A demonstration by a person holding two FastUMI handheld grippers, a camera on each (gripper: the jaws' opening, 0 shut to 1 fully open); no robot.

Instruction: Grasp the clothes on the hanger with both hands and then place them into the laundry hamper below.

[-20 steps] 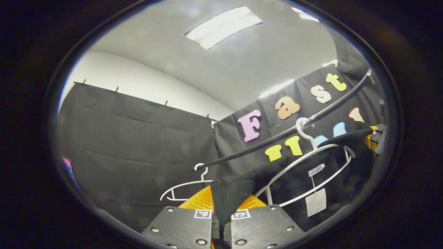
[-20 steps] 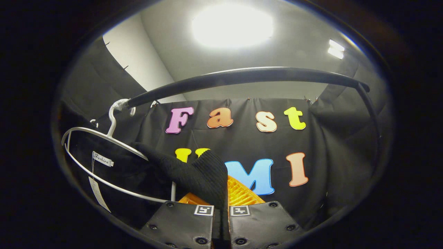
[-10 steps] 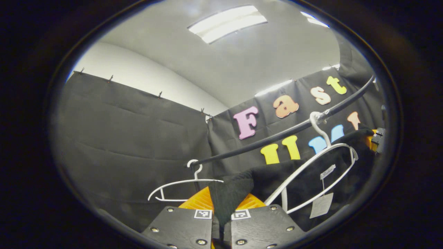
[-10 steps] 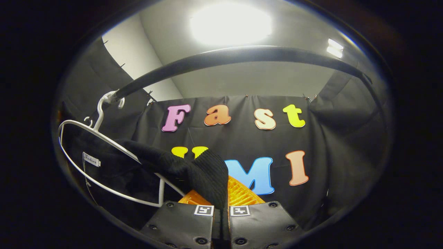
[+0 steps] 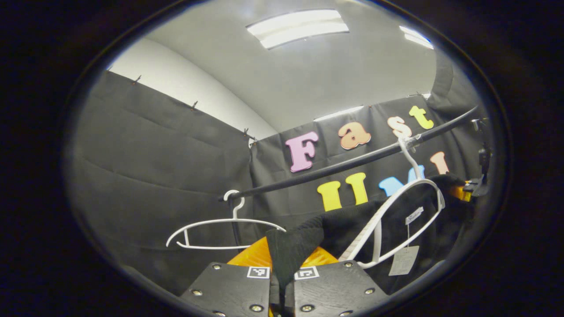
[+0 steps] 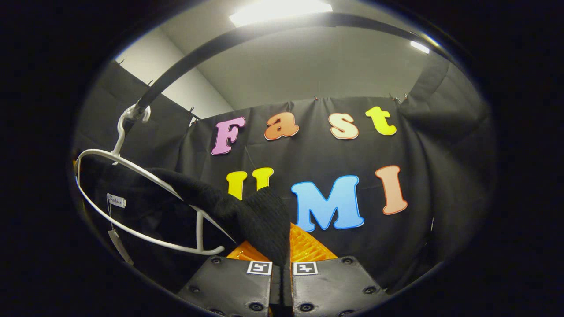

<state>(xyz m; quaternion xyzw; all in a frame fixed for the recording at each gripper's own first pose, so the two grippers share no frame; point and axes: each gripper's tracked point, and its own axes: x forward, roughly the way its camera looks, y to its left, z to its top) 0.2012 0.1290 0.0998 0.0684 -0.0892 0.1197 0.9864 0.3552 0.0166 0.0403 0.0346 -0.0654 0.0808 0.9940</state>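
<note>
A black knitted garment drapes over a white hanger that hooks on a black rail. My left gripper is shut on a fold of the garment's shoulder at the bottom of the left gripper view. In the right gripper view the same black garment stretches from the white hanger on the left to my right gripper, which is shut on its other shoulder. A paper tag hangs from the collar. The other gripper shows at the far right of the left gripper view.
A second, bare white hanger hangs further left on the rail. The rail arches high across the right gripper view. Black cloth walls close in all round.
Both grippers have sunk with the garment: the rail has climbed in both views, and the hanger has tilted as the shoulders slide down off it.
</note>
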